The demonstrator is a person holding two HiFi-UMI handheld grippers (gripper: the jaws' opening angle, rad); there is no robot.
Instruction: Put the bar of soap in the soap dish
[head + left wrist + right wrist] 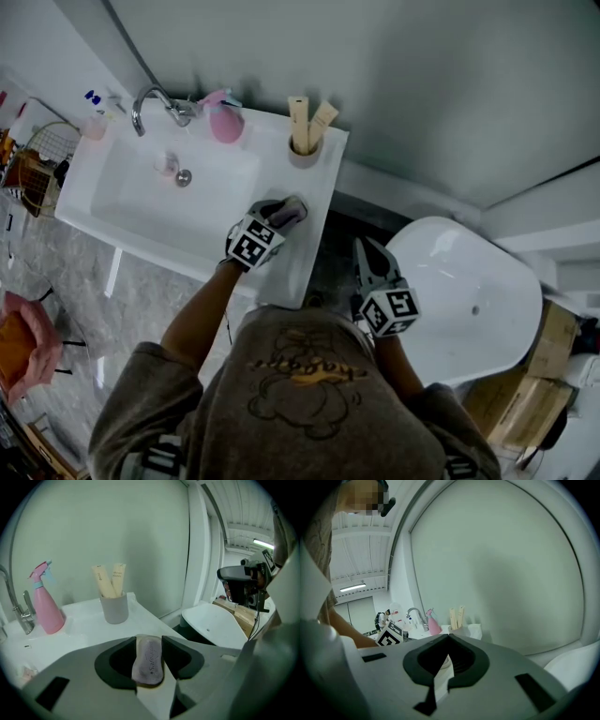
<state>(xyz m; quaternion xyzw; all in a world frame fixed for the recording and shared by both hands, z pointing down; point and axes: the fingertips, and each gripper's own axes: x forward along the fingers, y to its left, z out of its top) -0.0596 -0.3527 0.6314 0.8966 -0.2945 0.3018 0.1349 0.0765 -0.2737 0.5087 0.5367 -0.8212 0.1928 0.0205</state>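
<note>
Fingers (pixel 180 656) of the left gripper (pixel 284 213) pinch the bar of soap (pixel 149 660) by its sides, long axis toward 12 o'clock, above the sink (pixel 317 202) ledge. At 4 o'clock, the right gripper (pixel 449 638) fingers are pressed together and empty. I cannot make out the soap dish.

- I see soft, dim, even light on the white sink (pixel 216 187), no hard glare.
- Behind the sink, cup (pixel 305 152) and pink spray bottle (pixel 225 122) throw faint shadows up the wall.
- Both gripper views bow fisheye-wise, corners black.
- A ceiling strip lamp (pixel 263 542) glows right of the sink.
- The bar of soap (pixel 149 660) looks slightly soft.
</note>
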